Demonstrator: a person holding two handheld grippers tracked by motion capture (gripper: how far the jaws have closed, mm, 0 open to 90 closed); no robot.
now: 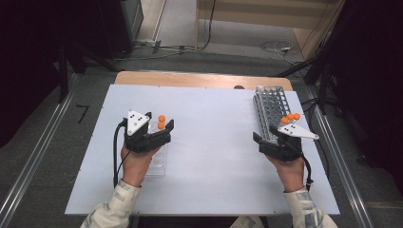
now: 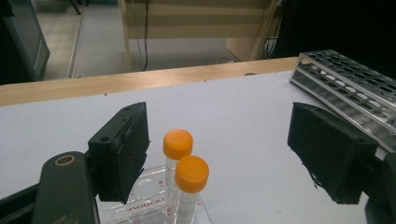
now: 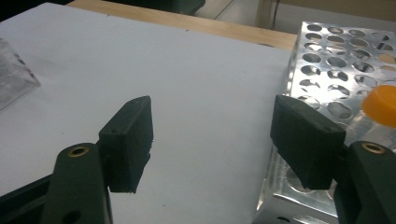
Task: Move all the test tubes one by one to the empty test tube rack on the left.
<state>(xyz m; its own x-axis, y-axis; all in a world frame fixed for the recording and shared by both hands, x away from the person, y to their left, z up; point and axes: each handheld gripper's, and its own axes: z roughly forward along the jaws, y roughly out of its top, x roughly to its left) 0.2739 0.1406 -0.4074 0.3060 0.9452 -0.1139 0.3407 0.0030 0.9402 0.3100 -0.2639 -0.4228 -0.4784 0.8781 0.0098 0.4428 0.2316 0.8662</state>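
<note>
**White sheet, wooden table edge, grey floor**

A white sheet (image 1: 209, 156) covers the wooden table (image 1: 199, 78). The left gripper (image 2: 217, 154), jaws spread, straddles two orange-capped tubes (image 2: 184, 163) in a clear rack (image 2: 149, 205) whose red lettering is too blurred to read. The right gripper (image 3: 212, 140), released and empty, sits beside the metal rack (image 3: 336, 60)

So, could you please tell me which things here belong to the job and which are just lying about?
Job:
- two orange-capped clear tubes
- clear plastic rack
- perforated metal rack with orange-capped tubes
- left tongs, right tongs, both open

Lying about:
- cables on the floor
- wooden table edge
</note>
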